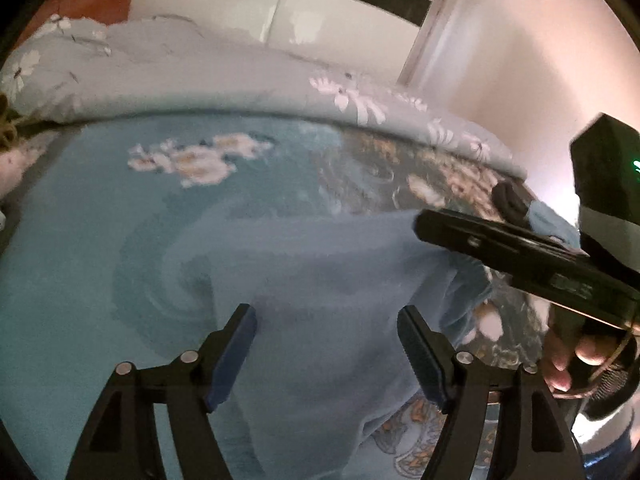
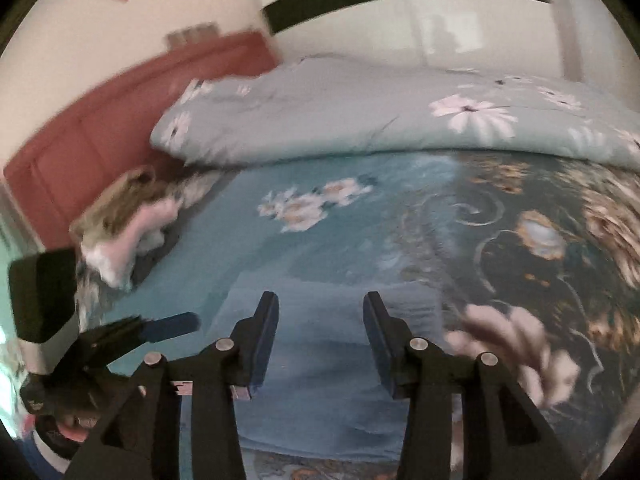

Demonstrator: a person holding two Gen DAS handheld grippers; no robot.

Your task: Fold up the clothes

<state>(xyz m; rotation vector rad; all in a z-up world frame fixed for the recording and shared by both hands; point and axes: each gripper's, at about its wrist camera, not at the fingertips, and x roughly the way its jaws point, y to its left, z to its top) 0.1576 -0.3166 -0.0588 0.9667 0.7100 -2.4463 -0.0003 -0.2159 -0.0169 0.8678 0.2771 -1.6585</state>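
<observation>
Left wrist view: my left gripper [image 1: 326, 350] hangs over a pale blue garment [image 1: 320, 280] spread on the bed [image 1: 80, 240], its two blue-padded fingers [image 1: 230, 360] wide apart with nothing between them. The cloth fills the frame from centre to 6 o'clock, rumpled and swirled toward 9 o'clock. At 3 o'clock my right gripper [image 1: 424, 226] reaches in sideways over the garment's far edge; from this angle I cannot tell how its jaws stand. The hand [image 1: 568, 356] holding it shows at 4 o'clock. A folded floral quilt [image 1: 240, 76] lies across the bed from 10 to 2 o'clock.

Right wrist view: my right gripper [image 2: 320, 340] also has its fingers apart and empty, poised above the garment [image 2: 320, 380], which lies flat from centre to 6 o'clock on the patterned sheet [image 2: 540, 240]. The left gripper [image 2: 176, 326] enters at 8 o'clock, one blue pad visible near the cloth's edge. A crumpled heap of other clothes [image 2: 120, 224] sits at 9 o'clock against the red headboard [image 2: 100, 120]. The quilt [image 2: 360, 120] runs along 12 o'clock. Both frames are blurred.
</observation>
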